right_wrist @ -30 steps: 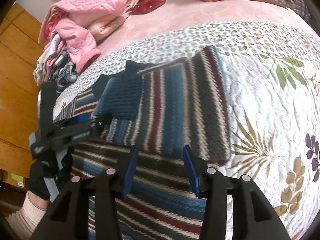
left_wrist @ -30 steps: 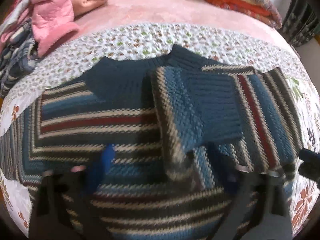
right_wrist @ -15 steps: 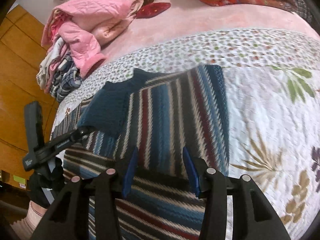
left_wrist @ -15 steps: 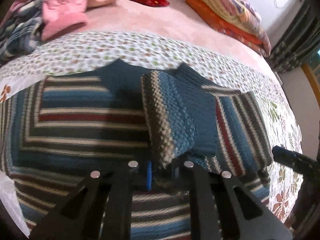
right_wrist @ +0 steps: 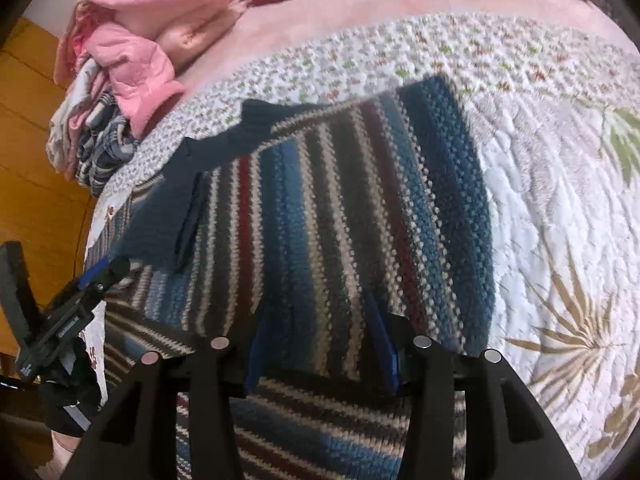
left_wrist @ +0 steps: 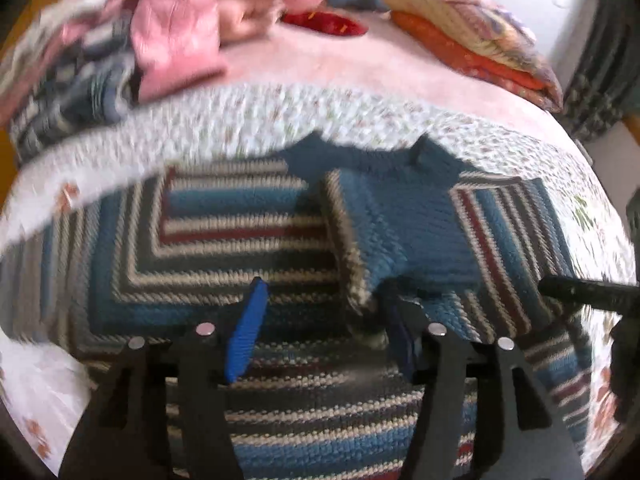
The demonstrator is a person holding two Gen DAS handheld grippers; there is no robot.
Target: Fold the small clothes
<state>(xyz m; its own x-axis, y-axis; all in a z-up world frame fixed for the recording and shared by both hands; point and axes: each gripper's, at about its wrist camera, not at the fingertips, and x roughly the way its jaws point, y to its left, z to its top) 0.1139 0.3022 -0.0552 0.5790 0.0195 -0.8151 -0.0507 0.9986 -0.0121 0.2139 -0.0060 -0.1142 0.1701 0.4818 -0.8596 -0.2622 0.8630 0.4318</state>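
2 grippers are in view, both with jaws spread wide and holding nothing. Left gripper (left_wrist: 324, 328): blue-padded fingers (left_wrist: 248, 328) sit at bottom centre of the left wrist frame, low over the striped sweater (left_wrist: 240, 232); 0.5 s ago these jaws were narrow around the sleeve edge, so they have since parted. Right gripper (right_wrist: 320, 344): fingers at bottom centre of the right wrist frame, straddling the lower edge of the folded panel; their spacing matches the earlier frames. The left gripper also appears at lower left of the right wrist frame, and the right gripper at the right edge of the left wrist frame.

Sweater appearance: knitted, with blue, cream, dark grey and maroon stripes and a solid teal ribbed collar. It lies flat across the centre of both frames on a white floral quilt (right_wrist: 560, 208). 1 side is folded inward, and its sleeve (left_wrist: 360, 248) lies across the chest just below the collar. The left wrist frame is motion-blurred.

No containers are in view. Upper left of both frames: a pile of clothes (right_wrist: 132, 52) topped by a pink quilted jacket, on a pink blanket (left_wrist: 360, 76). Upper right of the left wrist frame: stacked folded bedding (left_wrist: 480, 40).
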